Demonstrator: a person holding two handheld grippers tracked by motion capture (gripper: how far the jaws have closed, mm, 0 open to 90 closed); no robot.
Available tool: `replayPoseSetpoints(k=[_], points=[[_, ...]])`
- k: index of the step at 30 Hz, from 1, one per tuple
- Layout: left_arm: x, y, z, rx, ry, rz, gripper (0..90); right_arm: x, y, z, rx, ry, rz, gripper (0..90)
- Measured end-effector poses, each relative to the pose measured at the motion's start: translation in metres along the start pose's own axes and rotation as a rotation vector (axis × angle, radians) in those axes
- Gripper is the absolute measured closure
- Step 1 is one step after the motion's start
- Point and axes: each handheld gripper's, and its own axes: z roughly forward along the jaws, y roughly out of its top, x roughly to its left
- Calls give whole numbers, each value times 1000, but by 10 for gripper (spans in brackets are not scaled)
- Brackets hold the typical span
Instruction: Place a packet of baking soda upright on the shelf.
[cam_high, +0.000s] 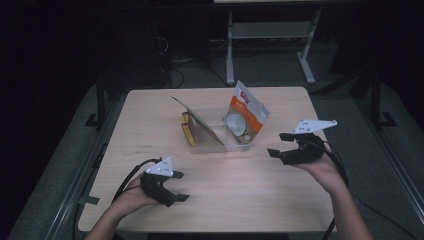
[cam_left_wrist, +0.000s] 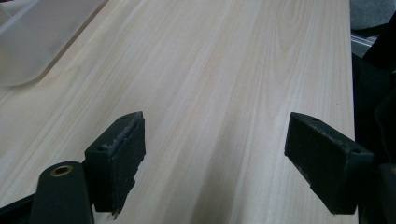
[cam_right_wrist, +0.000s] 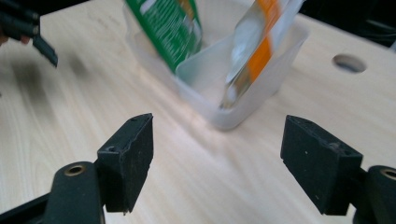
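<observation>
A clear plastic bin (cam_high: 200, 146) stands at the middle of the wooden table (cam_high: 150, 120). An orange-and-white snack pouch (cam_high: 247, 114) leans upright in its right end, and a flat packet (cam_high: 200, 122) slants across its left part above a yellow box (cam_high: 188, 132). My left gripper (cam_high: 179, 186) rests near the front left of the table, open, with bare wood between its jaws. My right gripper (cam_high: 280, 145) hovers just right of the bin, open and empty. In the right gripper view the bin (cam_right_wrist: 243, 100), the green packet (cam_right_wrist: 170, 28) and the pouch (cam_right_wrist: 254, 51) lie ahead.
The bin's rounded corner (cam_left_wrist: 28, 46) shows at the far left of the left gripper view. A round hole (cam_right_wrist: 349, 63) is cut in the tabletop beyond the bin. A desk frame (cam_high: 270, 40) stands on the floor behind the table.
</observation>
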Motion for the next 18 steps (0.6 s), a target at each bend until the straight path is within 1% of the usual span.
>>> replayPoseSetpoints(k=[4, 5, 6, 8, 9, 10, 11, 14, 15, 16, 18], points=[[-2, -4, 2, 8, 9, 0, 200, 9, -18, 7, 20, 33, -1, 251], [-2, -5, 3, 7, 9, -3, 200, 11, -23, 9, 25, 42, -5, 251], [-1, -6, 3, 14, 12, 3, 200, 13, -27, 11, 29, 46, -15, 251], [-2, -7, 4, 17, 14, -2, 200, 17, -35, 14, 43, 51, -28, 251], [-1, -8, 3, 23, 14, 4, 200, 19, -39, 15, 52, 59, -31, 251], [-2, -9, 4, 18, 13, -7, 200, 21, -43, 17, 61, 69, -37, 251], [-1, -9, 4, 26, 14, 2, 200, 22, -46, 18, 74, 78, -39, 251], [-1, -10, 6, 30, 12, 5, 200, 26, -51, 24, 113, 92, -55, 251], [-1, -11, 7, 35, 10, 7, 200, 28, -51, 29, 126, 93, -81, 251], [0, -11, 7, 40, 9, 12, 200, 28, -51, 29, 126, 93, -81, 251], [-1, -13, 10, 45, 14, 16, 200, 29, -52, 32, 136, 102, -97, 251]])
